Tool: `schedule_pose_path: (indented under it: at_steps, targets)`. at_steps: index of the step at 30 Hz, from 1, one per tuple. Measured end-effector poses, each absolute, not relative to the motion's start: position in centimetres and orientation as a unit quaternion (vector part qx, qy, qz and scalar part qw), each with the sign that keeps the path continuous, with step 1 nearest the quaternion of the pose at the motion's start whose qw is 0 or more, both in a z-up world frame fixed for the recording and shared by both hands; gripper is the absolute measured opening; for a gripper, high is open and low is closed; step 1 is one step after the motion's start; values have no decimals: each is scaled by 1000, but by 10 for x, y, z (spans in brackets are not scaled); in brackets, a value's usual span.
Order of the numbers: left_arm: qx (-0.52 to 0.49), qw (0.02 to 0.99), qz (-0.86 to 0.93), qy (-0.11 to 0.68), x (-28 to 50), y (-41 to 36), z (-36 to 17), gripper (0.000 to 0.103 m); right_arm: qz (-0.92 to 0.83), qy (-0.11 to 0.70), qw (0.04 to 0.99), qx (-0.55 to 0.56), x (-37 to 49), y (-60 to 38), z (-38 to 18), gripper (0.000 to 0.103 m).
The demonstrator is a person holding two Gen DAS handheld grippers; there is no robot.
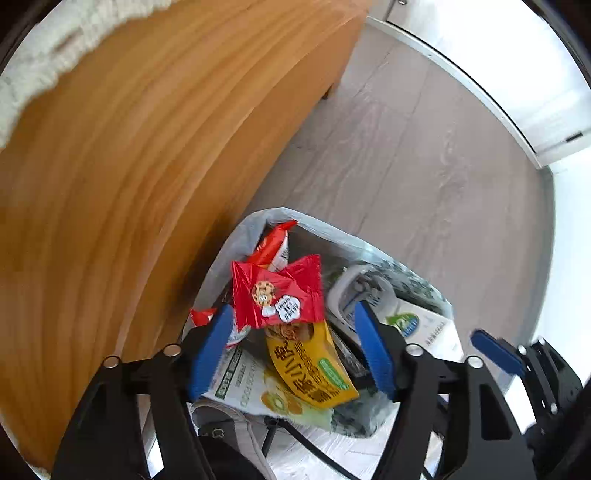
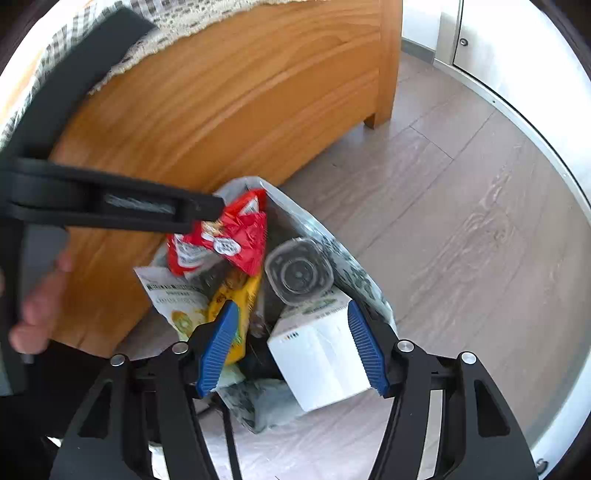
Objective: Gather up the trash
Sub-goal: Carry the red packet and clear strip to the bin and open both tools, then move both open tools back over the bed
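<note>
A grey trash bag (image 1: 413, 277) (image 2: 356, 275) stands open on the floor beside a wooden panel. My left gripper (image 1: 293, 350) points down over it, open. A red cookie wrapper (image 1: 277, 295) sits free at the top of the heap, just past the fingertips and touching neither pad. Under it lie a yellow snack packet (image 1: 310, 369), a white kiwi pouch (image 1: 255, 391), a clear plastic container (image 2: 297, 273) and a white carton (image 2: 317, 362). My right gripper (image 2: 291, 347) is open above the carton, and its left pad is well clear of it. One of its blue fingertips (image 1: 495, 350) shows at the right in the left wrist view.
The orange wooden panel (image 1: 147, 184) rises right next to the bag on the left, with a lace-edged cloth (image 2: 177, 26) on top. Grey wood-look floor (image 2: 461, 221) spreads to the right up to a white cabinet base (image 1: 480, 81). A hand (image 2: 37, 306) holds the left gripper's handle.
</note>
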State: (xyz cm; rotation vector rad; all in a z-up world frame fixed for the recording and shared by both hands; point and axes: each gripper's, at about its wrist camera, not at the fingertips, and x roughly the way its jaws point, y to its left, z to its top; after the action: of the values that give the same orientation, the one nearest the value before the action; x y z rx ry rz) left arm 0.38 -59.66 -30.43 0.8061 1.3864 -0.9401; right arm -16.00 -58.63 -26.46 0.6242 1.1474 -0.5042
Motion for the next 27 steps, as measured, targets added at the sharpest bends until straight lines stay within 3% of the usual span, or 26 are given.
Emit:
schedule_pose_path:
  at_steps: [6, 13, 17, 21, 27]
  targets:
    - [380, 599, -379, 594, -2, -588, -287, 69, -239, 545, 753, 280, -170, -582, -258, 60]
    - [356, 598, -413, 587, -8, -567, -231, 69, -261, 534, 762, 256, -179, -592, -219, 63]
    - [314, 611, -466, 558, -4, -544, -167, 69, -271, 518, 781, 221, -170, -592, -174, 63]
    - [255, 649, -486, 526, 23, -501, -110, 78, -274, 487, 812, 168, -143, -585, -114, 66]
    - [174, 703, -465, 509, 94, -421, -48, 78, -258, 422, 862, 113, -82, -556, -25, 67]
